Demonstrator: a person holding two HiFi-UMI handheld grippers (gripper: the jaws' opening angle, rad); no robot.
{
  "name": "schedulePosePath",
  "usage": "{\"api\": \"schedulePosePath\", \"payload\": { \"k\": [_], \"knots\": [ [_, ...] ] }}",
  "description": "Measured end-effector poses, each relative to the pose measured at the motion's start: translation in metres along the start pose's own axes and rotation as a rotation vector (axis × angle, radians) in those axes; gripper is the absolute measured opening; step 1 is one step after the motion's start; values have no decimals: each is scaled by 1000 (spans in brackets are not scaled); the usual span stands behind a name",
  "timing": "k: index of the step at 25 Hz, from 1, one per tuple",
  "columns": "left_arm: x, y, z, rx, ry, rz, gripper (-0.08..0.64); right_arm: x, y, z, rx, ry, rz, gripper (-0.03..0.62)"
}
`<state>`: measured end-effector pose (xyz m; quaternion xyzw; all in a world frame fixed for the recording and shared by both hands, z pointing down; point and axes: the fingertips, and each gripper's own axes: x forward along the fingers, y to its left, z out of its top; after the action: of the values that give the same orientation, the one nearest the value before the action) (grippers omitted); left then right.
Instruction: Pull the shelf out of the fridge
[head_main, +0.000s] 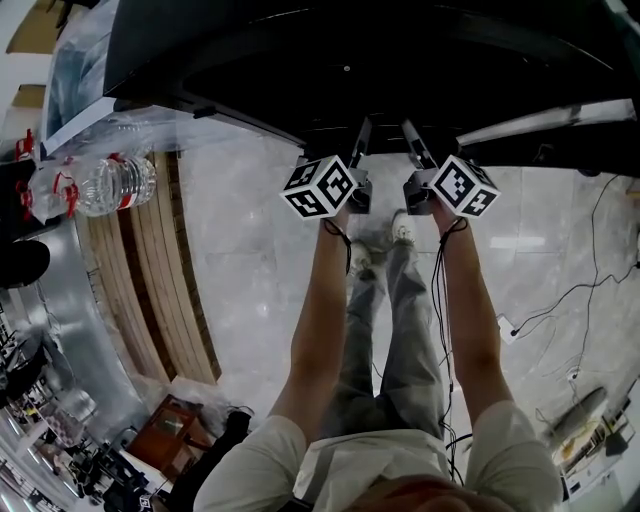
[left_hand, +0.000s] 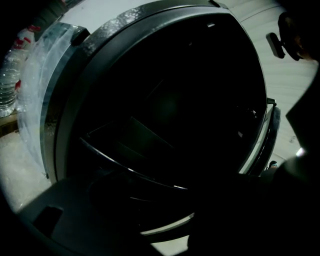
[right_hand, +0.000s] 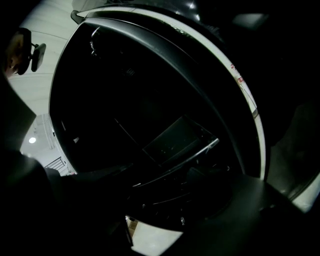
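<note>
Even room light is brightening the pale floor (head_main: 250, 250) in the head view, leaving soft glare patches on it; the fridge (head_main: 350, 60) interior is sinking into near-black; both gripper views are showing mostly darkness, with thin highlights tracing the shelf (right_hand: 175, 165) edge; fisheye distortion is bending straight lines, and corners are vignetting black.

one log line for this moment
site: dark open fridge | left gripper: inside, by glass-edged shelf, grip unclear | right gripper: inside, grip unclear
</note>
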<state>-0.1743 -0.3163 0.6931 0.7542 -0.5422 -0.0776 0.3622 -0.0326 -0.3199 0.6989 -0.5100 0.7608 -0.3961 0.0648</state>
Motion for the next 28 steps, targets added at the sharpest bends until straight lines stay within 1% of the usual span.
{"api": "schedulePosePath", "payload": {
  "k": [3,7,8,9,10,12,14,15,20,28],
  "knots": [
    [8,1,-1,5,3,3,304,6,-6,0,23,-11,3,330],
    [15,6,3,-1,-10,20,304,11,-11,8,58,-44,1,304],
    [16,7,3,-3,-12,21,302,12,-13,9,61,-49,0,284],
    [17,7,4,-4,-13,18,285,13,-14,10,63,-54,2,251],
    [18,7,4,-4,-15,11,264,14,-14,12,67,-62,8,235],
    [18,6,6,-22,-36,-4,241,14,-12,15,96,-84,29,158],
    [15,5,8,-54,-70,-20,190,11,-11,17,135,-107,53,120],
    [13,5,8,-63,-84,-26,179,10,-11,18,142,-114,64,112],
    [8,2,10,-70,-123,-49,153,5,-10,19,122,-127,87,110],
    [2,-1,8,-66,-125,-60,149,-2,-8,17,123,-150,111,109]
  ]
}}
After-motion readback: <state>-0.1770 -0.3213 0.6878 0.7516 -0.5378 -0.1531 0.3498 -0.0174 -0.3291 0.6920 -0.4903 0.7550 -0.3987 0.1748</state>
